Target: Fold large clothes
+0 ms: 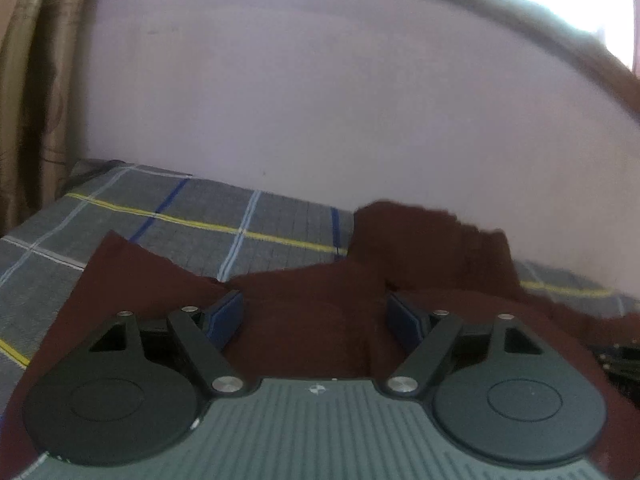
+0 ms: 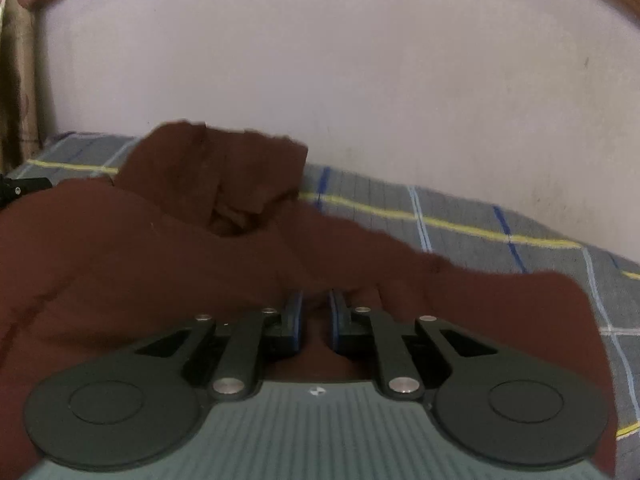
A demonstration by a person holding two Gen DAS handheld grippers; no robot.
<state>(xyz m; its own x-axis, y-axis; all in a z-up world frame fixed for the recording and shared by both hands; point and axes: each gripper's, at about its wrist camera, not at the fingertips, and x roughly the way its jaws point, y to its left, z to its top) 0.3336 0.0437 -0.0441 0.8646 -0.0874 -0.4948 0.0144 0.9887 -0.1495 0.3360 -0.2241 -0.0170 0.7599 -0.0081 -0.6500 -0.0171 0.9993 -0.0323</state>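
A dark maroon hooded garment (image 1: 312, 312) lies on a grey plaid bed cover (image 1: 180, 216). Its hood (image 1: 432, 248) stands bunched up toward the wall. My left gripper (image 1: 316, 312) is open, its blue-padded jaws wide apart just over the cloth. In the right wrist view the garment (image 2: 140, 260) fills the left and middle, with the hood (image 2: 216, 176) behind. My right gripper (image 2: 316, 308) has its jaws close together with a fold of the maroon cloth pinched between them.
A pale lilac wall (image 1: 320, 100) with a wooden frame rises right behind the bed. A beige curtain (image 1: 32, 80) hangs at the far left. The plaid cover (image 2: 500, 240) lies bare to the right of the garment. Part of the other gripper (image 2: 20, 188) shows at the left edge.
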